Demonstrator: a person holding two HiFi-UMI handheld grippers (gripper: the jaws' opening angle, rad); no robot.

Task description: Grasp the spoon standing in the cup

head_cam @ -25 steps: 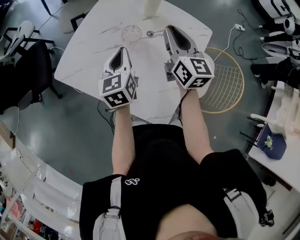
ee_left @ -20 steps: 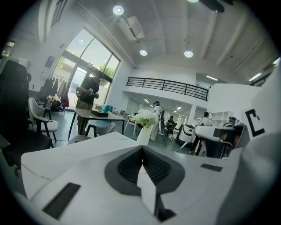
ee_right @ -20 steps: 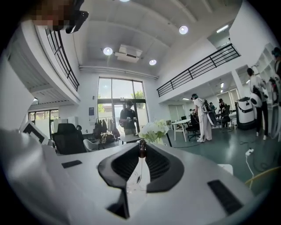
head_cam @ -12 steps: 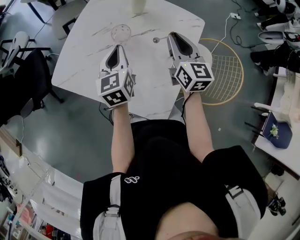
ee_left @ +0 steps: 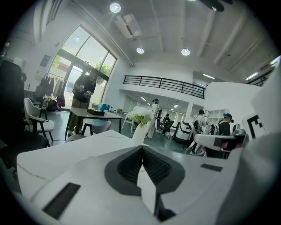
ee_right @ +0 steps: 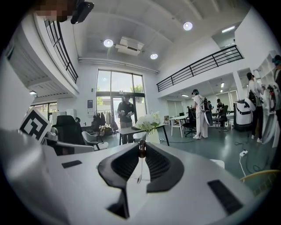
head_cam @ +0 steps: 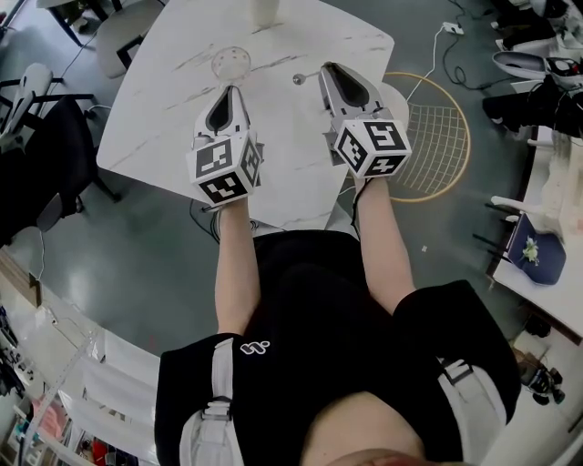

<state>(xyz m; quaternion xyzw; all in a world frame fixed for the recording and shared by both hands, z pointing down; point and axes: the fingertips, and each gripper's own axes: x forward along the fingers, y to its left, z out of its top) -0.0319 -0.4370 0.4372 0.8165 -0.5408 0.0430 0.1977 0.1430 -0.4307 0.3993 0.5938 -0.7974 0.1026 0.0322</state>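
Observation:
A small metal spoon (head_cam: 298, 79) sticks out to the left from the tips of my right gripper (head_cam: 322, 69), its bowl over the white marble table (head_cam: 301, 173). In the right gripper view the spoon (ee_right: 142, 148) lies pinched between the jaws of the right gripper (ee_right: 141, 151), which is shut on it. The clear glass cup (head_cam: 230, 62) stands to the left with nothing in it, apart from the spoon. My left gripper (head_cam: 233, 91) hovers just on the near side of the cup; seen from its own camera, the left gripper (ee_left: 142, 151) is shut and holds nothing.
A white vase (head_cam: 264, 11) of white flowers (ee_left: 140, 116) stands at the table's far edge. A gold wire-frame round piece (head_cam: 437, 146) sits on the floor right of the table. Dark chairs (head_cam: 46, 146) stand to the left. The table's near edge runs just under both grippers.
The right gripper with the spoon has drawn away from the cup to the right; the gap between spoon and cup has widened. The left gripper has kept its place by the cup.

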